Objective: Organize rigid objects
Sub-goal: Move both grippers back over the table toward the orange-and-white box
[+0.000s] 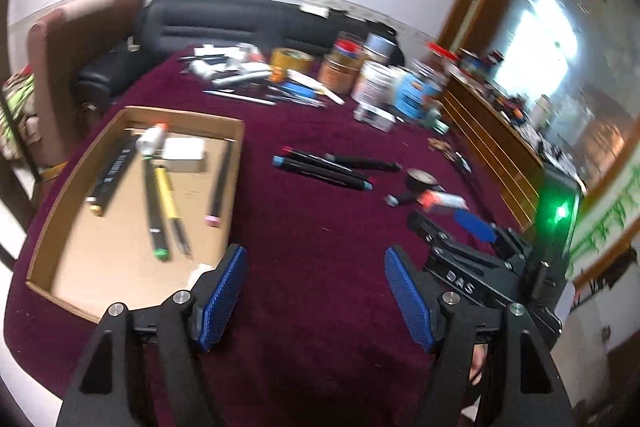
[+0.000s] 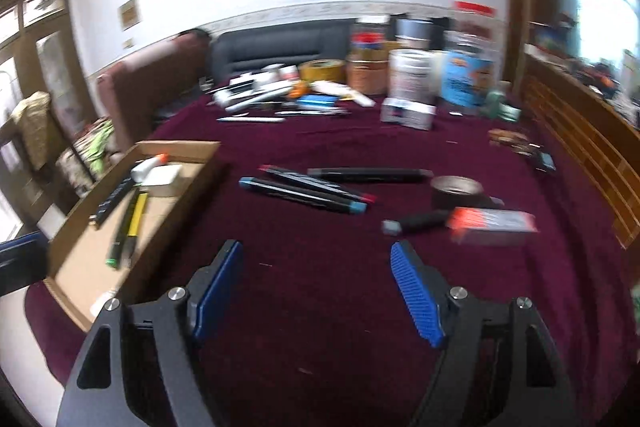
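A shallow cardboard tray (image 1: pixel 236 131) lies on the maroon cloth at the left and holds several pens, a glue bottle (image 1: pixel 151 139) and a white box (image 1: pixel 185 155); it also shows in the right wrist view (image 2: pixel 180 149). Three black markers (image 1: pixel 320 169) (image 2: pixel 308 189) lie in the middle of the table. A tape roll (image 2: pixel 456 191), a grey-capped marker (image 2: pixel 416 223) and an orange-and-grey box (image 2: pixel 492 225) lie to their right. My left gripper (image 1: pixel 316 291) is open and empty above the cloth, beside the tray. My right gripper (image 2: pixel 316 291) is open and empty; its body shows in the left wrist view (image 1: pixel 472 267).
Jars, tins, tape rolls and loose pens crowd the far side of the table (image 2: pixel 400 79). A black sofa (image 1: pixel 240 23) and a brown armchair (image 1: pixel 80 39) stand behind. A wooden cabinet (image 2: pixel 580 147) runs along the right edge.
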`<state>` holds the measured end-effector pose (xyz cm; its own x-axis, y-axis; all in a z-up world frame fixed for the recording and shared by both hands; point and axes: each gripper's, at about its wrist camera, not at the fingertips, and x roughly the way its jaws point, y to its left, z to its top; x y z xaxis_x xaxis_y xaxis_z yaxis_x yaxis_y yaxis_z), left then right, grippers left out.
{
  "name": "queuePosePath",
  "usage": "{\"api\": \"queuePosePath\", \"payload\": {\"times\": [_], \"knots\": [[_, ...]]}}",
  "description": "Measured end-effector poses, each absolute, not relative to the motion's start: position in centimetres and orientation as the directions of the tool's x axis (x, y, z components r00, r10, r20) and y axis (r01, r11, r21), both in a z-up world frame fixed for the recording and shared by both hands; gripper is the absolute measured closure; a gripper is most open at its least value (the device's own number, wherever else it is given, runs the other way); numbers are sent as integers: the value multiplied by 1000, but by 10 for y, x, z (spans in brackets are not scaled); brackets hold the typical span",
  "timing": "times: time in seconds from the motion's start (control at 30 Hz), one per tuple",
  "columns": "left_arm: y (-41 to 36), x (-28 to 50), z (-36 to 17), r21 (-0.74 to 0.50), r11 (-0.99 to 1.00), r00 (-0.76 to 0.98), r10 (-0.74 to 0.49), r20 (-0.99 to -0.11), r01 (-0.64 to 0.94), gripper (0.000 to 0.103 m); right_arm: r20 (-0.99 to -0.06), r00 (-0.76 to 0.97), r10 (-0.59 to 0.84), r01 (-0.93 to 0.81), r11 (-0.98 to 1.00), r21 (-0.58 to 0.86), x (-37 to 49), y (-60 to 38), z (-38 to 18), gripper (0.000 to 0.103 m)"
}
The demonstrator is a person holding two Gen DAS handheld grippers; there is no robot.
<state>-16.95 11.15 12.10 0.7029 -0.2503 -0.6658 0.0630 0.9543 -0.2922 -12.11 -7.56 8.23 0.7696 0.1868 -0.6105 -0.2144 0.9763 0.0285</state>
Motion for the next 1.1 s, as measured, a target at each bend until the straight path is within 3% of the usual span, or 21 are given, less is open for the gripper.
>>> {"api": "queuePosePath", "payload": {"times": [0.27,0.43,0.9,1.1], "knots": [[70,-156,104,-252,960,633,-273,-724,125,28,-571,816,88,-143,988,-52,-131,-103,87,21],[74,-143,87,-248,963,608,-260,-750,106,28,-593,804,43,-102,993,-66,-112,-105,76,21],[78,-110,40,-339,939,499,-322,-805,59,28,-658,747,95,-27,993,113,-19,-202,85,21],[77,-108,41,-325,944,496,-312,-810,63,28,-701,698,147,7,977,212,30,-236,53,21]]}}
